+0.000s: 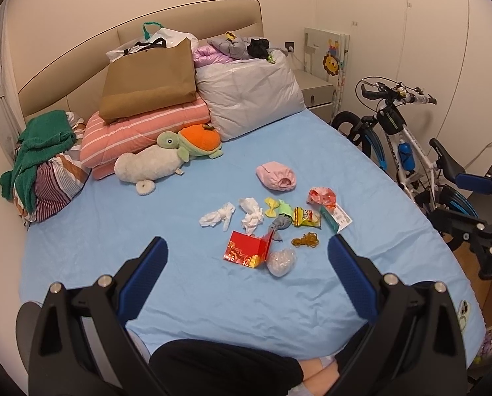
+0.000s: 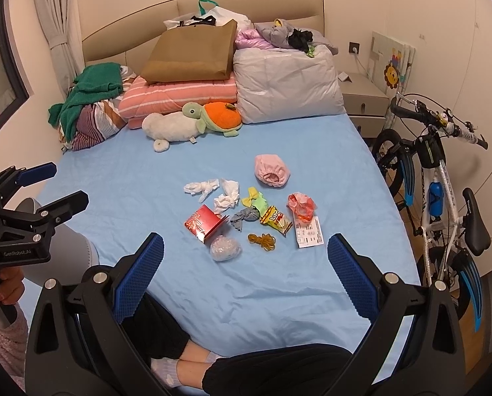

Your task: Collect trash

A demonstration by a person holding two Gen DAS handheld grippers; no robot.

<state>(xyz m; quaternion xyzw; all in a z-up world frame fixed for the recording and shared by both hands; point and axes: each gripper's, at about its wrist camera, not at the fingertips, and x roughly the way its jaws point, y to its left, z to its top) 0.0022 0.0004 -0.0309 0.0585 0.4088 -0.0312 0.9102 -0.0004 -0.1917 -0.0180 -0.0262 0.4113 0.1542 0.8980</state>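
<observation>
Small litter lies mid-bed on the blue sheet (image 1: 114, 231): two crumpled white tissues (image 1: 218, 217) (image 2: 201, 187), a red paper box (image 1: 246, 247) (image 2: 203, 222), a clear plastic wad (image 1: 280, 260) (image 2: 224, 249), rubber bands (image 2: 262, 241), a yellow snack wrapper (image 1: 307, 217) (image 2: 275, 219), an orange wrapper (image 2: 300, 206) and a white ticket (image 2: 308, 232). My left gripper (image 1: 247, 239) (image 2: 71, 181) hovers open just short of the red box. At the same distance from the pile, my right gripper (image 2: 246, 236) (image 1: 457, 198) is open too. Neither holds anything.
A pink cloth bundle (image 2: 272, 170) lies behind the litter. Pillows, a brown paper bag (image 1: 150, 79) and a plush turtle (image 1: 193, 142) line the headboard. A bicycle (image 2: 440, 181) stands right of the bed. A phone (image 1: 464, 312) rests at the bed's near right edge. The person's legs (image 2: 213, 363) lie below.
</observation>
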